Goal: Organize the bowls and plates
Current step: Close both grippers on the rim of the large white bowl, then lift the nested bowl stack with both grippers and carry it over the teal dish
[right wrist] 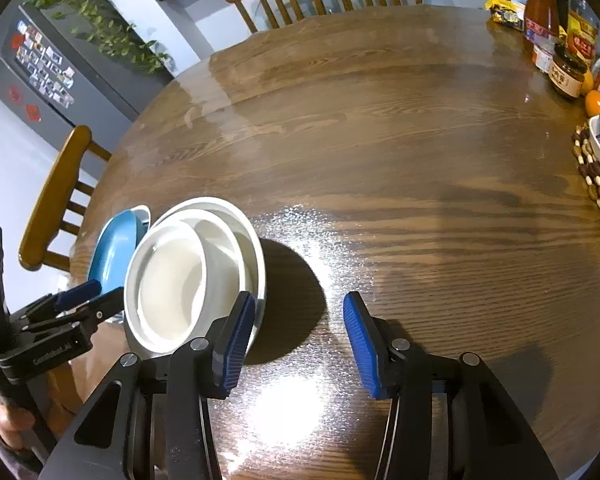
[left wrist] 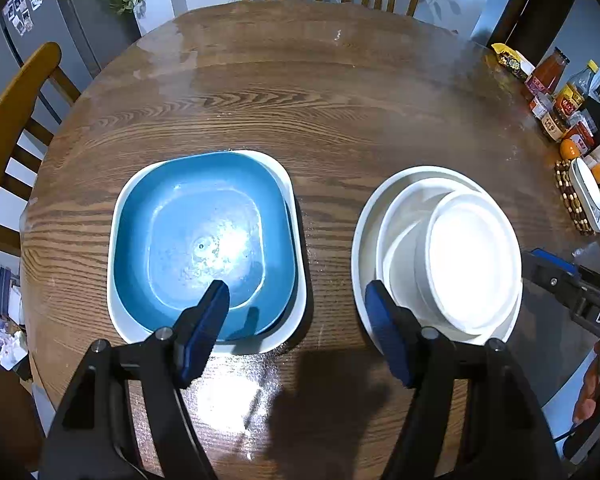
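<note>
A round wooden bench point(left wrist: 300, 92) carries two stacks of tableware, side by side near its front edge. On the left, a blue square plate point(left wrist: 206, 240) sits nested in a white square plate point(left wrist: 296, 280). On the right, a wide white round plate point(left wrist: 362, 240) holds a white bowl point(left wrist: 400, 224), and a smaller white bowl point(left wrist: 472, 260) sits inside that, pushed off-centre toward the right rim.

The left gripper point(left wrist: 298, 308) hovers over the bare gap between the two stacks, its blue fingers point(left wrist: 204, 332) spread wide and holding nothing. The right gripper point(right wrist: 300, 344) hangs just right of the round stack, fingers also wide and empty.

Both stacks appear sorted by shape, so the sorting looks nearly done. Probably only the off-centre small bowl remains. To centre it well, close one finger inside and one outside its rim, lift slightly, and set it down gently so the stack beneath does not slide.

Jars and bottles point(left wrist: 556, 96) crowd the far right edge, well apart.
</note>
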A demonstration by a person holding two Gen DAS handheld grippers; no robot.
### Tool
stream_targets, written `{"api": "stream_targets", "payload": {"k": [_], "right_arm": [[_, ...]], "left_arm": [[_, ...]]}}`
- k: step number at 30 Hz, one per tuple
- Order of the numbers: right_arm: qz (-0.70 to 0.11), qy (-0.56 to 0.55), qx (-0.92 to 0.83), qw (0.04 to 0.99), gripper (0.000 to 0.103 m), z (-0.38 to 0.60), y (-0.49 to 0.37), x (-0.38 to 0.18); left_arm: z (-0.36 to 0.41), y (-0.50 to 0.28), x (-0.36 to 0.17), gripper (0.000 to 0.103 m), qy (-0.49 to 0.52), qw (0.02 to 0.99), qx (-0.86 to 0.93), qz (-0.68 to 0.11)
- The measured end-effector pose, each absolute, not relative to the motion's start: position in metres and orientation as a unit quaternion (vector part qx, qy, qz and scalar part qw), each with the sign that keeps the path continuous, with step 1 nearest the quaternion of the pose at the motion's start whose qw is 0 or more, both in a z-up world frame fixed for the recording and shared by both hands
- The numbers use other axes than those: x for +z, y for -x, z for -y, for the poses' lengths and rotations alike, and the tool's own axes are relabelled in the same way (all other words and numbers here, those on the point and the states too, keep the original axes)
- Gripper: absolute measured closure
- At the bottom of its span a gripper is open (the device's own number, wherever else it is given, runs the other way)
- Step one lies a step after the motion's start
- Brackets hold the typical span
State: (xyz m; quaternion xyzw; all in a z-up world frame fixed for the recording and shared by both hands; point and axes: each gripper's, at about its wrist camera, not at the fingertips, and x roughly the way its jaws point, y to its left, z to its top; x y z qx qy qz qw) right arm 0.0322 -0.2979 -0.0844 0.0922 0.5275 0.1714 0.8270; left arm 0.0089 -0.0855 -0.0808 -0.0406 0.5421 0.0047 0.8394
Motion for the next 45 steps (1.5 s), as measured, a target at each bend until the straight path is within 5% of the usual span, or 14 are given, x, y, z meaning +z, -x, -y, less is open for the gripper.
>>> {"api": "stream_targets", "payload": {"k": [7, 14, 22, 26, 37, 45], "right_arm": [[-0.536, -0.064, 0.157, 0.827, 0.054, 0.286, -0.038, -0.087], [-0.543, -0.063, 0.157, 0.822, 0.055, 0.282, -0.043, -0.093], [-0.548, -0.077, 0.162, 0.817, 0.055, 0.284, -0.046, -0.098], [-0.548, -0.086, 0.173, 0.814, 0.065, 0.283, -0.047, -0.097], [-0.541, -0.093, 0.198, 0.812, 0.089, 0.278, -0.044, -0.094], [-0.54, -0.09, 0.198, 0.813, 0.093, 0.274, -0.044, -0.093]], "left_arm": [[0.089, -0.012, -0.082, 0.035, 0.026, 0.839, 0.01, -0.544], [0.091, -0.019, -0.083, 0.058, 0.023, 0.836, -0.01, -0.548], [0.092, -0.023, -0.088, 0.069, 0.048, 0.825, -0.022, -0.562], [0.101, -0.023, -0.086, 0.083, 0.044, 0.827, -0.03, -0.56], [0.106, -0.025, -0.086, 0.101, 0.044, 0.828, -0.04, -0.557], [0.106, -0.026, -0.086, 0.101, 0.037, 0.83, -0.036, -0.556]]}}
